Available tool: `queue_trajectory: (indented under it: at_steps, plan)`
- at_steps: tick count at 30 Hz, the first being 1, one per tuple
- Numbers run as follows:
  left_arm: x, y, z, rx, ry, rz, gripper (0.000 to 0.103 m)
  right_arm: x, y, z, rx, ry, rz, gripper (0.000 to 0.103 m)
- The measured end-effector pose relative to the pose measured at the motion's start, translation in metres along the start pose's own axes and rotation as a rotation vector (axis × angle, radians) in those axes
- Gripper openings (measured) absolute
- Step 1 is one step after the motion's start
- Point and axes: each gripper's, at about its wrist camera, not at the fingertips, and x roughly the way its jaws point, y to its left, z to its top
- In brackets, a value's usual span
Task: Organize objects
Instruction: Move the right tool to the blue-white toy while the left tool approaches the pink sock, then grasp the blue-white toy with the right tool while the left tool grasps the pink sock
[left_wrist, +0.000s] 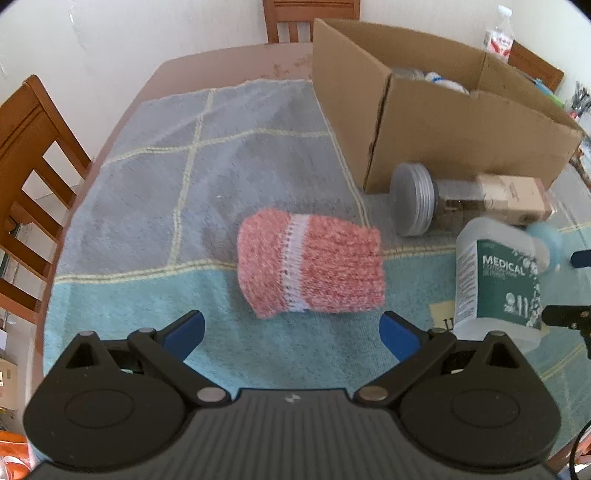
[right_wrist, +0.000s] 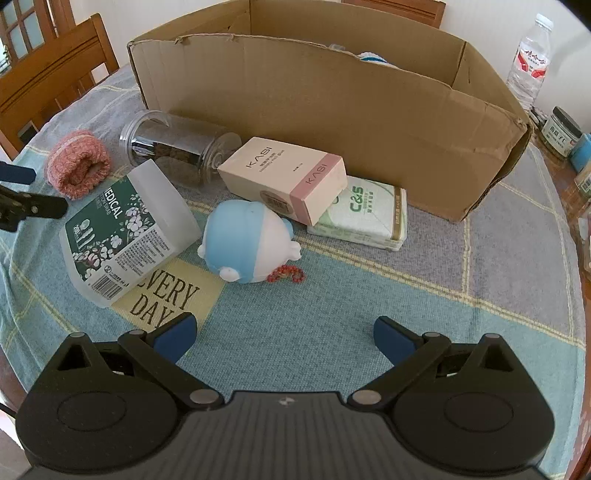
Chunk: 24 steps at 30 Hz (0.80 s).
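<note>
Both grippers are spread wide with nothing in them. The left gripper hangs just over the blue-and-grey checked towel that covers the table, blue pads apart, and right ahead of it lies the rolled-up pink knitted sock with a white stripe, flat on the towel and not touched by either finger.

The right gripper is also released, low over the towel near the yellow patch that reads EVERY DAY. Straight in front of it is the little blue-and-white round toy figure with a red beaded loop at its side. Just left of the toy, the frosted plastic tub of medical cotton swabs with a dark green label is tipped on its side. Behind those lies a clear glass jar on its side, and a cream-and-pink KASI carton leans across a green-and-white C&S tissue pack.

The big open brown cardboard box sits right behind that whole pile with a few things already inside, can't make out what. A clear water bottle stands beyond its far right corner.
</note>
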Motion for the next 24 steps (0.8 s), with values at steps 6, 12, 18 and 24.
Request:
queue_trajectory:
  at_steps: [6, 12, 18, 24]
  plan:
    - [0.01, -0.006, 0.001, 0.022, -0.001, -0.001, 0.102, 0.001, 0.002, 0.0, 0.0, -0.005, 0.0, 0.103]
    - [0.012, -0.003, 0.001, -0.007, -0.009, -0.012, 0.103, 0.002, -0.002, -0.003, -0.005, -0.014, 0.003, 0.103]
    - [0.011, -0.004, -0.002, -0.028, -0.031, 0.006, 0.103, 0.002, -0.003, -0.005, -0.008, -0.028, 0.004, 0.103]
    - [0.012, -0.006, -0.004, -0.027, -0.068, 0.009, 0.103, 0.003, -0.003, -0.005, -0.013, -0.035, 0.007, 0.103]
